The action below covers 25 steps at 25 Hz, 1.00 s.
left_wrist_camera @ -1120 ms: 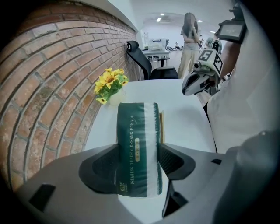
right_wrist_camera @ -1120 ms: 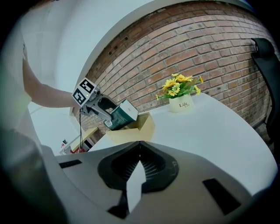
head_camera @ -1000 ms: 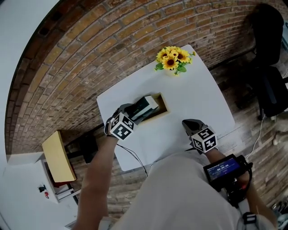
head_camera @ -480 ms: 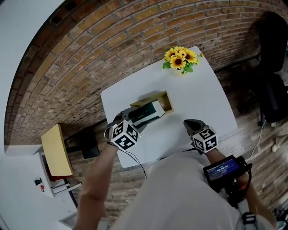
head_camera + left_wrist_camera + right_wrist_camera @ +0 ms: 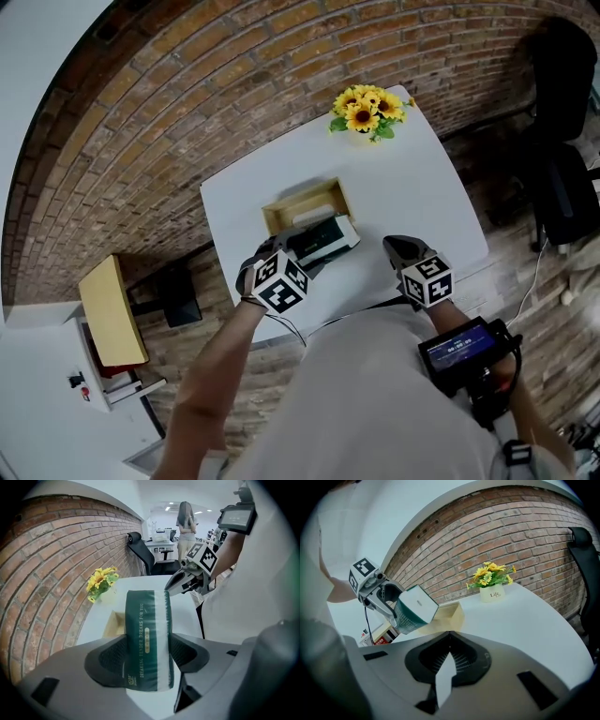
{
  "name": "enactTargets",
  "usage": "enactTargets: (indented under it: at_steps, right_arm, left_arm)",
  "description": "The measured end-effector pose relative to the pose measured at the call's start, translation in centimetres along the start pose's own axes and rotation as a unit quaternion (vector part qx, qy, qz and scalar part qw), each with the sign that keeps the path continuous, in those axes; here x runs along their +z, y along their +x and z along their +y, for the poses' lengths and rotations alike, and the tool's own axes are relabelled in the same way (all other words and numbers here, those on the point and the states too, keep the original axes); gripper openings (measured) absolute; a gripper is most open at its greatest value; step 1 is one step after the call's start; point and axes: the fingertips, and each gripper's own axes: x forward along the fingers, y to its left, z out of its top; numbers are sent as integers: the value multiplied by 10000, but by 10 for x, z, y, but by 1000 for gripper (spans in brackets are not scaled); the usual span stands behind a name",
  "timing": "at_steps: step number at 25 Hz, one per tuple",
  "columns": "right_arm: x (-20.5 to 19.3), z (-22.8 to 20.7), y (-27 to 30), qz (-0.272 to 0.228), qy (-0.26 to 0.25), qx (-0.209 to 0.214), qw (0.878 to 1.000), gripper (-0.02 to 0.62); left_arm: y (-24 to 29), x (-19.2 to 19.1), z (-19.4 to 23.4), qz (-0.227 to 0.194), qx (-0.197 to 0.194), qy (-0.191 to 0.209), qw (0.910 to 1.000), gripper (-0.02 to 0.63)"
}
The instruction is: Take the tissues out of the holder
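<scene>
Pinched across its soft flanks in the left claw (image 5: 149, 654), jaws set wide and ribbed black pads pressing both sides: the tissue pack (image 5: 147, 630), wrapped in glossy dark green and white film, faintly creased, a pillow-edged brick in shape. Held off the bench (image 5: 412, 197), just in front of the holder (image 5: 281, 211) and, by the look of it, clear of its rim. Best carried level and away from the box with the squeeze kept light, given slick wrap over compressible paper, apt to bulge or slide under a hard grip; best set down flat on bare benchtop before letting go. Off to the side, the right claw (image 5: 449, 637), jaws closed together on nothing, at the bench's near edge and well apart from the pack. Beyond, the holder as an open-topped rectangular box of pale wood, thin-walled and matt. At the far corner, yellow sunflowers (image 5: 366, 111) in a small cream pot (image 5: 493, 594), backed by a wall of rough red brick (image 5: 511, 531). Benchtop white, smooth and plain.
</scene>
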Motion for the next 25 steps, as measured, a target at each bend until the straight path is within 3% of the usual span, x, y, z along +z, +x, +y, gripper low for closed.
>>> enactTargets:
  at_steps: [11,25]
  right_arm:
    - [-7,-22,-28,-128,225,-457,9986,6]
    - [-16,-21,-37,-181,329,-529,9979,6]
  left_arm:
    - [55,-8,-37,456,-414,379,9974,298]
    - [88,-27,-69,820,-729,648,9918,299]
